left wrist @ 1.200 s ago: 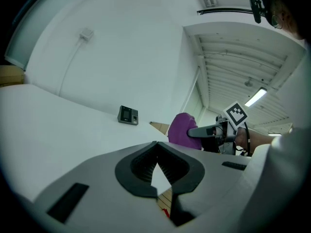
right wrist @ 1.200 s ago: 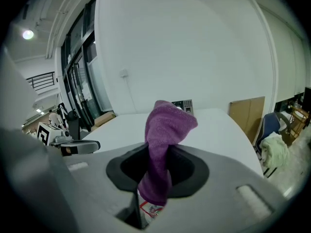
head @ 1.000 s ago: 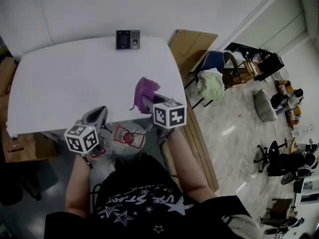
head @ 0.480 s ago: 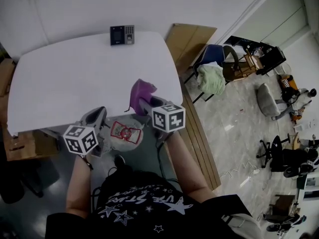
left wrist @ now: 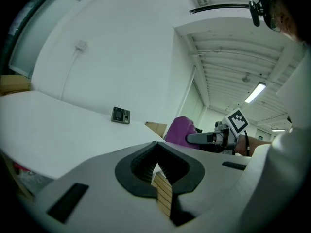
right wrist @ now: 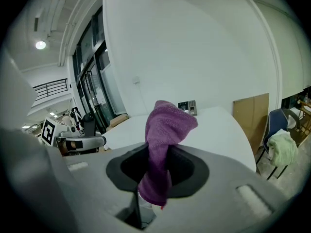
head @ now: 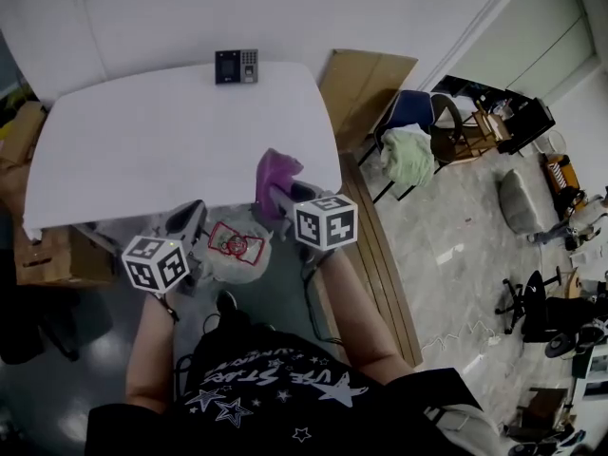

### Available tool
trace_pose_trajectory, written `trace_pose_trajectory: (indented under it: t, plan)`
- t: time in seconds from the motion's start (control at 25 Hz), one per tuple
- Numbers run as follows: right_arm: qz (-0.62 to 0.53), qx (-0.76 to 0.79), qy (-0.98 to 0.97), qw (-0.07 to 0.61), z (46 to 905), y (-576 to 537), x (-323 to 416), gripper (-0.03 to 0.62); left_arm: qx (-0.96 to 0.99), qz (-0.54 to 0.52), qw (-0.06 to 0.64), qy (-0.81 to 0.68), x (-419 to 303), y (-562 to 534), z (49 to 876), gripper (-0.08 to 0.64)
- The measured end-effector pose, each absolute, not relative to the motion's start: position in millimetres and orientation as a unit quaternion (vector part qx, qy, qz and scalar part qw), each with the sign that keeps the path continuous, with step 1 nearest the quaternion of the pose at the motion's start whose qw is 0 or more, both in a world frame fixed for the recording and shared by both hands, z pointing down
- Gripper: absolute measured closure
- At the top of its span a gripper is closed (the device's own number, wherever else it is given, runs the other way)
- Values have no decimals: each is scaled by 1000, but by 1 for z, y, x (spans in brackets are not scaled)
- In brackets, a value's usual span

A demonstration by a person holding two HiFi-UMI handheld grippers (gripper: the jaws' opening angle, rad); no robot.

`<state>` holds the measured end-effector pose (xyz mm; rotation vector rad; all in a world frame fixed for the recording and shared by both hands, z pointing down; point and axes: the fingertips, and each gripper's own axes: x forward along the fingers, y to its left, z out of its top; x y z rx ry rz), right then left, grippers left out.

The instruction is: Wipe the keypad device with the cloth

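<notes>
Two tongs hang at the near edge of the white desk (head: pixel 142 150), one in each of the person's hands. The right tongs (head: pixel 277 196) are clamped on a purple cloth (head: pixel 276 171). The cloth stands up out of the jaws in a twisted bunch, and a short tail of it hangs below them. These tongs sit over the desk's near right corner, with the bunch of cloth above the desktop.

The left tongs (head: pixel 188 221) are closed on nothing, their ribbed pads pressed together. They are held just at the desk's near edge, to the left of the other pair, and both pairs point toward the far wall.

The keypad device (head: pixel 237 66) sits at the far edge of the desk, close to the wall. It is well apart from both tongs and from the cloth. Its dark screen is on the left half and its buttons are on the right.

Below the near edge, between the two tongs, lies a crumpled clear plastic bag (head: pixel 236 247) with a red label. A brown cardboard sheet (head: pixel 366 84) stands by the desk's far right corner. Beyond it is a blue chair (head: pixel 410 114) with a pale green garment (head: pixel 405 160) draped over it.
</notes>
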<state>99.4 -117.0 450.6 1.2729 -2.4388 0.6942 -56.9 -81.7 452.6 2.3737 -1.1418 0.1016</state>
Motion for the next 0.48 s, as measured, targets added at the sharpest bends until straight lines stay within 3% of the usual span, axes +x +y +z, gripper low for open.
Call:
trace_pose_trajectory:
  t: [0.48]
  plan:
    - [214, 411, -875, 137, 430, -40, 117, 500, 862, 21, 226, -454, -35, -3, 427, 552]
